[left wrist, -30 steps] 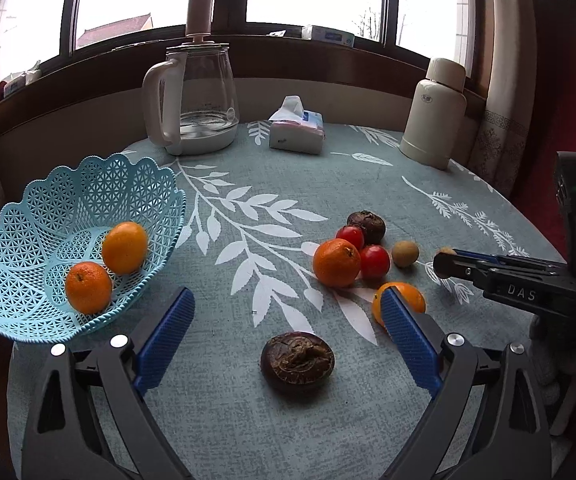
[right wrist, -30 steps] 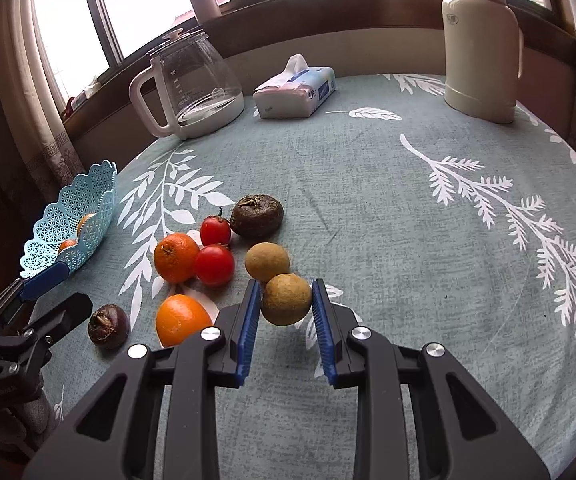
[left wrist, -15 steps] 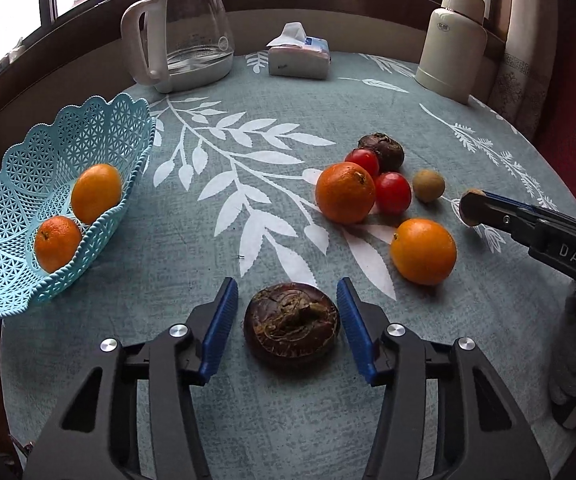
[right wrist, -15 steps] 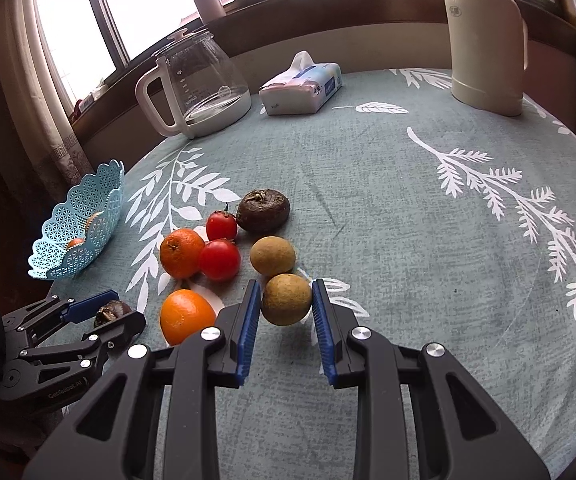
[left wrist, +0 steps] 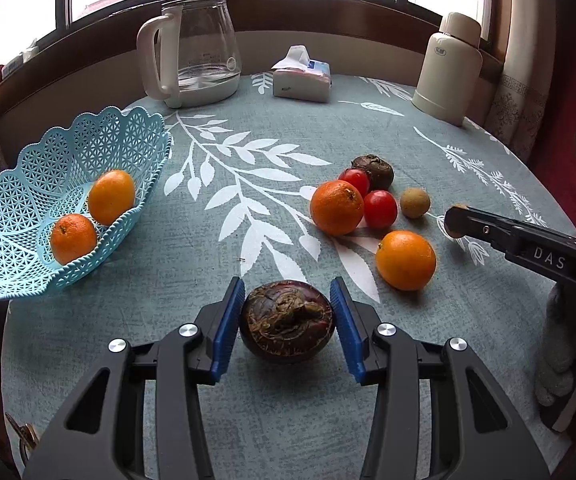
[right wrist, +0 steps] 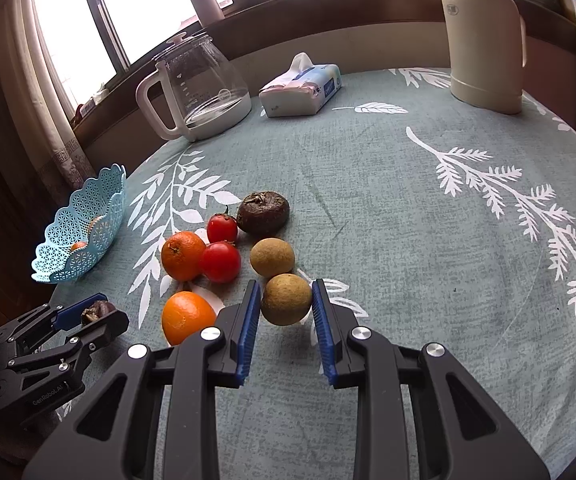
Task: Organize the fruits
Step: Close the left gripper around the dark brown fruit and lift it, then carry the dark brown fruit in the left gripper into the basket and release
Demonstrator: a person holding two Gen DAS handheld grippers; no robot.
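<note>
At lower centre of each wrist view, the left tool (left wrist: pixel 287 322) closed on a dark purple wrinkled round fruit (left wrist: pixel 287 329) and the right tool (right wrist: pixel 284 309) clamped a brown-green round fruit (right wrist: pixel 286 299), both presumably bound for the light blue lattice plastic basket (left wrist: pixel 28 184).

In the right wrist view we see only slivers of the fruit behind the basket (right wrist: pixel 88 236) lattice. The left hand-held gripper (right wrist: pixel 88 314) hides most of the dark fruit (right wrist: pixel 98 308). In the left wrist view the right hand-held gripper (left wrist: pixel 454 222) covers nearly all of the brown fruit (left wrist: pixel 457 235), and the frame cuts off its body.

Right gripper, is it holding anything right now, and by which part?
Yes. The right gripper clamps the round tan-brown fruit by its two opposite sides, between the blue pads.
</note>
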